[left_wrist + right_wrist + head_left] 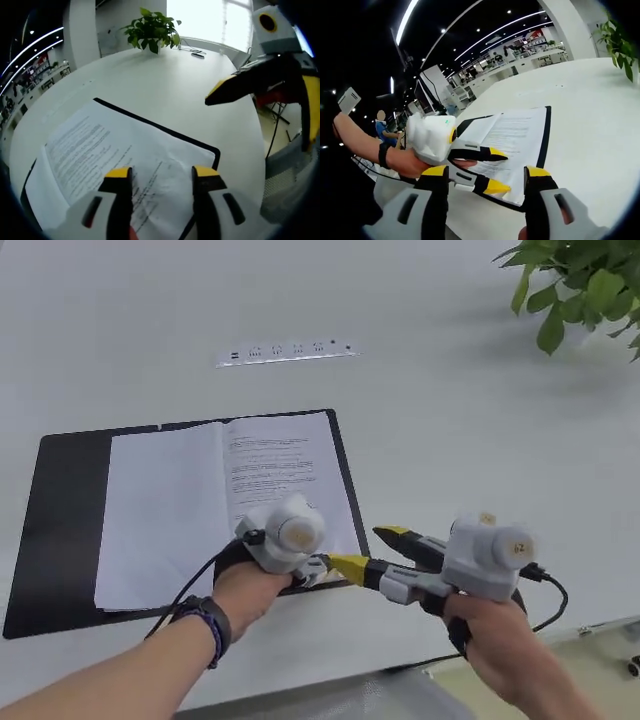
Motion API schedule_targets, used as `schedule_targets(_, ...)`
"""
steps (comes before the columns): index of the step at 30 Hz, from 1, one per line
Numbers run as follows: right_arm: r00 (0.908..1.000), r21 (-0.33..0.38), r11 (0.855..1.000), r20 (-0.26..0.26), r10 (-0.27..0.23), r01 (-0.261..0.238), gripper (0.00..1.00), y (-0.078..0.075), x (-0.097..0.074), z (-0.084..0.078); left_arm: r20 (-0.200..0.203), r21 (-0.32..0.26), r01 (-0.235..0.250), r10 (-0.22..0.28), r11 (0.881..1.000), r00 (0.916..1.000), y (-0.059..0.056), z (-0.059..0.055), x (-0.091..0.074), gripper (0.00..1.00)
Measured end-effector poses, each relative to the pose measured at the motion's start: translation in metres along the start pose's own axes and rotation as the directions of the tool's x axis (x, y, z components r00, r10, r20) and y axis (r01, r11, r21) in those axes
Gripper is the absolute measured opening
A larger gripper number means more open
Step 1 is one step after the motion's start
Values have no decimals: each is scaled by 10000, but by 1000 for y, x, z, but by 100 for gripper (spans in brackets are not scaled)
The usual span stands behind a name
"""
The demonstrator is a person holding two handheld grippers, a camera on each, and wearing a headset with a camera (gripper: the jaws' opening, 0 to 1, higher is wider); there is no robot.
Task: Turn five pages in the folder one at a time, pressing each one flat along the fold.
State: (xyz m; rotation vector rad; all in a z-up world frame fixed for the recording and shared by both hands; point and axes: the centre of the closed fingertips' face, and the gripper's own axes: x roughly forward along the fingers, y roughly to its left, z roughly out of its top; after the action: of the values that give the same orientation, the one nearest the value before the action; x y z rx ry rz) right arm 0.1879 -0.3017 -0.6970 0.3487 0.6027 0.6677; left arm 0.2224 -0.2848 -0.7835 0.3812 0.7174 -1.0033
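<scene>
The folder (60, 490) lies open on the white counter (450, 420), left of centre in the head view. Its black cover frames a plain page (160, 510) on the left and a printed page (275, 465) on the right.

My left gripper (162, 175) is released, its yellow-tipped jaws spread over the lower right part of the printed page, near the folder's corner. I cannot tell whether they touch the paper.

My right gripper (486, 172) is also released and grasps nothing. In the head view it sits just right of the folder's lower right corner, pointing left toward my other gripper.

A power strip (288, 350) is set in the counter at upper centre, and a plant (580, 290) fills the upper right corner.
</scene>
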Motion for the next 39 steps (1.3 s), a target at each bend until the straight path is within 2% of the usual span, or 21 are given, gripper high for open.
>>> schedule_targets(6, 9997, 257, 9996, -220, 100, -94, 58, -15, 19, -5, 150, -115, -81, 82, 9999, 9999, 2, 1, 0, 45)
schedule_targets(9, 9991, 345, 9993, -389, 189, -176, 58, -21, 27, -8, 317, -581, -303, 321, 9978, 9990, 12, 2, -1, 37)
schedule_targets(10, 9989, 415, 9990, -413, 199, -182, 58, -24, 30, -8, 313, -536, -339, 356, 9980, 9989, 13, 2, -1, 35)
schedule_targets(13, 9990, 616, 9979, -386, 237, -213, 58, -28, 34, -8, 299, -453, -304, 318, 9985, 9990, 11, 1, -1, 34)
schedule_targets(16, 9977, 754, 9968, -595, 329, -283, 58, -32, 41, -14, 416, -523, -326, 347, 9981, 9985, 10, 1, -2, 34)
schedule_targets(20, 9964, 787, 9964, -760, 372, -312, 58, -35, 46, -18, 441, -568, -342, 367, 9978, 9984, 12, 2, -2, 33)
schedule_targets(29, 9965, 946, 9944, -639, 543, -481, 56, -36, 50, -12, 485, -640, -332, 363, 9974, 9982, 12, 2, -2, 32)
schedule_targets(32, 9964, 1220, 9908, -535, 655, -586, 56, -36, 50, -12, 497, -735, -317, 354, 9968, 9981, 13, 2, -2, 32)
schedule_targets(35, 9964, 1381, 9882, -422, 734, -669, 54, -36, 49, -11, 609, -1131, 5, 64, 9936, 9981, 12, 3, -3, 33)
schedule_targets(36, 9961, 1443, 9867, -341, 811, -754, 53, -34, 48, -10, 689, -1693, 303, -189, 9851, 9974, 10, 4, -5, 34)
schedule_targets(37, 9959, 1477, 9858, -305, 851, -798, 51, -33, 48, -10, 708, -1935, 429, -297, 9802, 9971, 10, 4, -7, 35)
schedule_targets(39, 9951, 1543, 9841, -298, 942, -885, 50, -32, 47, -11, 612, -1989, 401, -285, 9792, 9977, 14, 3, -10, 39)
